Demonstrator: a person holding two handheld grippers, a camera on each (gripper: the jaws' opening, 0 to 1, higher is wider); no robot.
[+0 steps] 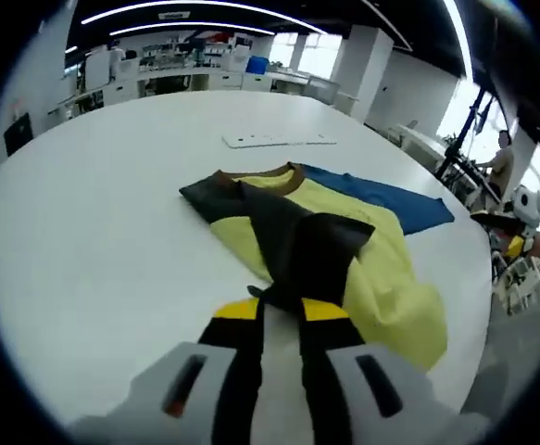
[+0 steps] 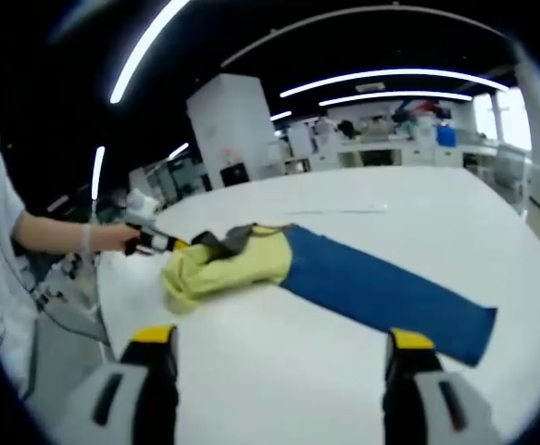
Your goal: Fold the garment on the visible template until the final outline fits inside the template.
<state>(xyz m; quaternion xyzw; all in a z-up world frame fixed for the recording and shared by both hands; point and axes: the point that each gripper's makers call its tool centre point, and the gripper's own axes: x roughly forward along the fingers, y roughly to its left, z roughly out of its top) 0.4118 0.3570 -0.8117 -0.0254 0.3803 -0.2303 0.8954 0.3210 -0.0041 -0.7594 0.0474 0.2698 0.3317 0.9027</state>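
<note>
A garment lies on the white round table (image 1: 94, 232): yellow body (image 1: 381, 269), brown collar (image 1: 274, 174), black sleeves, and a blue part (image 1: 390, 199) spread toward the far side. My left gripper (image 1: 281, 311) is shut on a black sleeve flap (image 1: 307, 246) folded over the yellow body, with the cloth bunched at its tips. In the right gripper view the garment is a yellow heap (image 2: 228, 269) with the blue part (image 2: 381, 292) stretched out to the right. My right gripper (image 2: 281, 338) is open, short of the cloth and holding nothing. The left gripper (image 2: 163, 244), in a hand, holds the black cloth.
A flat white sheet (image 1: 279, 141) lies on the table beyond the garment. The table edge (image 1: 478, 306) curves close on the right, where a hand holds the right gripper (image 1: 520, 218). Work benches (image 1: 195, 79) and a standing person (image 1: 503, 162) are in the background.
</note>
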